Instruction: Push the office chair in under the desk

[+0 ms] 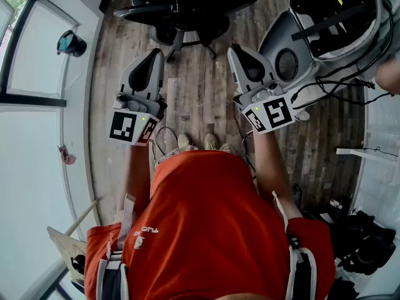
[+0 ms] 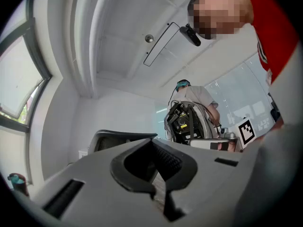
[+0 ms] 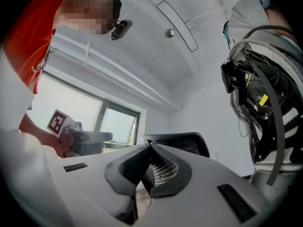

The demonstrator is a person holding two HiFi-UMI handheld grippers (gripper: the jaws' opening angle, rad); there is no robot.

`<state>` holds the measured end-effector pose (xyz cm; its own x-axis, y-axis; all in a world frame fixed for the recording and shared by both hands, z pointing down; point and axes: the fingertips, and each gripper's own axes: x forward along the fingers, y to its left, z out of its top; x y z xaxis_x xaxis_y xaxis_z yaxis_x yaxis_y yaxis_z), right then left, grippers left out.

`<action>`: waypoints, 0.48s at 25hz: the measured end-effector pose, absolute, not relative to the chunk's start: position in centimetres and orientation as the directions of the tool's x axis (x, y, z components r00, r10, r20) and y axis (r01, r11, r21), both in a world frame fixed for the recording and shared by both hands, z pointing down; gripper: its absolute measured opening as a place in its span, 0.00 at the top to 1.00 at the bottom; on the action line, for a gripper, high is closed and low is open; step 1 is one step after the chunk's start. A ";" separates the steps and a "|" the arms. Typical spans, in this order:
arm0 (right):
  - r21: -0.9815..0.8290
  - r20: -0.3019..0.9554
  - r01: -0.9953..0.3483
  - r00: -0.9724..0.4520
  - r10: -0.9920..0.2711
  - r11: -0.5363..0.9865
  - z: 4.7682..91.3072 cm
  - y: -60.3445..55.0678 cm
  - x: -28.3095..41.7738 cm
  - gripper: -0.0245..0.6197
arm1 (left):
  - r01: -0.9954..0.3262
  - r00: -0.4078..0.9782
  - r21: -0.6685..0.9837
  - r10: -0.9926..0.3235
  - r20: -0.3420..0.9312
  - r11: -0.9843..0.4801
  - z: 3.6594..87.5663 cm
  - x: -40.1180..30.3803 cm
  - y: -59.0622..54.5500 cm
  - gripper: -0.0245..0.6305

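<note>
We are only approaching: left tool (image 1: 152, 58) and right tool (image 1: 239, 54) are clenched (nothing between them), and the office chair (image 1: 181, 8) stands ahead on the wooden floor (image 1: 200, 99). Next we reach its backrest and push.

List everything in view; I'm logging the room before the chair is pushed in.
office chair: one, black, top centre, ahead of both grippers, untouched
floor: one, brown wood planks, underfoot
cabled rig: one, white and black, upper right
small object: one, dark teal, by the window, upper left
bags: a few, dark, lower right
second person: one, pale top, behind the rig
shirt: one, orange, on the wearer
left gripper: one, grey, shut, empty
right gripper: one, grey, shut, empty
</note>
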<state>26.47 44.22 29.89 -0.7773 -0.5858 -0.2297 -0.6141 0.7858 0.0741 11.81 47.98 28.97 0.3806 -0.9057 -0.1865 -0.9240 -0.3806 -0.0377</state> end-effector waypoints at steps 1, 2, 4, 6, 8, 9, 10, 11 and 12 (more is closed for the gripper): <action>0.072 -0.231 -0.612 -0.778 -0.584 0.788 29.9 44.2 26.5 0.92 | -0.924 0.381 -0.039 -0.906 -0.185 -0.381 29.0 11.9 48.0 0.95; 0.071 -0.233 -0.610 -0.780 -0.581 0.790 29.9 44.2 26.6 0.92 | -0.924 0.382 -0.039 -0.906 -0.184 -0.381 29.0 11.9 48.0 0.95; 0.070 -0.239 -0.604 -0.783 -0.575 0.794 29.8 44.2 26.8 0.92 | -0.924 0.380 -0.041 -0.907 -0.181 -0.379 29.1 12.1 47.9 0.95; 0.074 -0.243 -0.600 -0.786 -0.569 0.797 29.7 44.2 27.0 0.92 | -0.926 0.376 -0.044 -0.909 -0.180 -0.374 29.1 12.3 47.9 0.95; 0.084 -0.240 -0.595 -0.791 -0.563 0.799 29.7 44.1 27.2 0.92 | -0.929 0.369 -0.048 -0.912 -0.178 -0.367 29.1 12.4 47.8 0.95; 0.090 -0.238 -0.592 -0.794 -0.560 0.801 29.7 44.0 27.3 0.92 | -0.930 0.366 -0.052 -0.914 -0.176 -0.363 29.1 12.5 47.8 0.95; 0.096 -0.236 -0.590 -0.796 -0.557 0.802 29.7 43.9 27.5 0.92 | -0.932 0.363 -0.056 -0.915 -0.174 -0.358 29.1 12.6 47.8 0.95; 0.104 -0.234 -0.587 -0.799 -0.554 0.803 29.6 43.7 27.7 0.92 | -0.933 0.359 -0.061 -0.917 -0.172 -0.354 29.2 12.7 47.7 0.95; 0.111 -0.233 -0.584 -0.802 -0.551 0.804 29.6 43.5 27.9 0.92 | -0.935 0.355 -0.067 -0.919 -0.170 -0.349 29.2 12.8 47.6 0.95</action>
